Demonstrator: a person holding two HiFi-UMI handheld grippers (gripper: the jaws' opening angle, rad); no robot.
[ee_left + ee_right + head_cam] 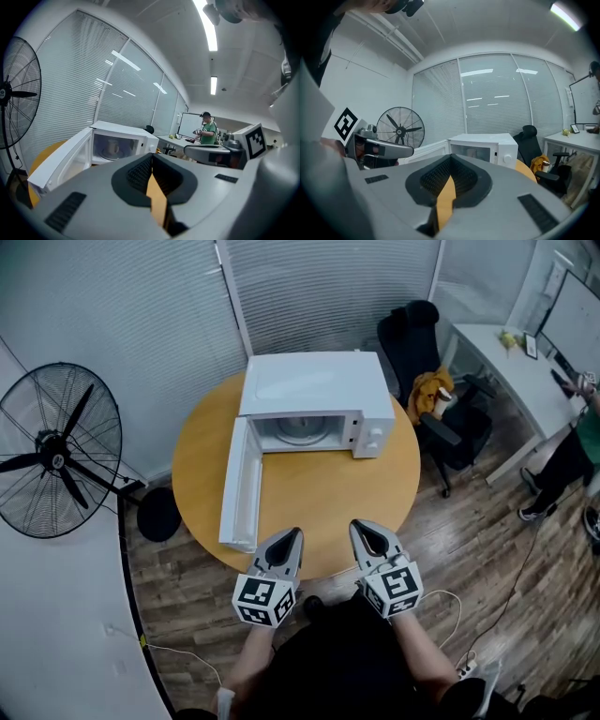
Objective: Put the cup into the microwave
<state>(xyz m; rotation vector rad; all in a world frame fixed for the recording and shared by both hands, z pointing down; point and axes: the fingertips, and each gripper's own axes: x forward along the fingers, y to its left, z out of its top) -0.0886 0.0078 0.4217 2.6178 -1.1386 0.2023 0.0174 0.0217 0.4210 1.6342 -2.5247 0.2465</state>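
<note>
Head view shows the left hand-held gripper [292,536] and right hand-held gripper [362,527], jaws together and empty, at the table [319,507] edge before the microwave [314,390], the cup [113,147] inside its open cavity, nearest the left.

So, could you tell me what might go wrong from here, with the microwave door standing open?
The open door juts toward the edge of the table, close to the left gripper; a careless move could knock it.
The cup appears to sit inside the microwave; swinging the door hard might jolt it.
A white cable lies on the floor near the right gripper, a possible snag.
</note>
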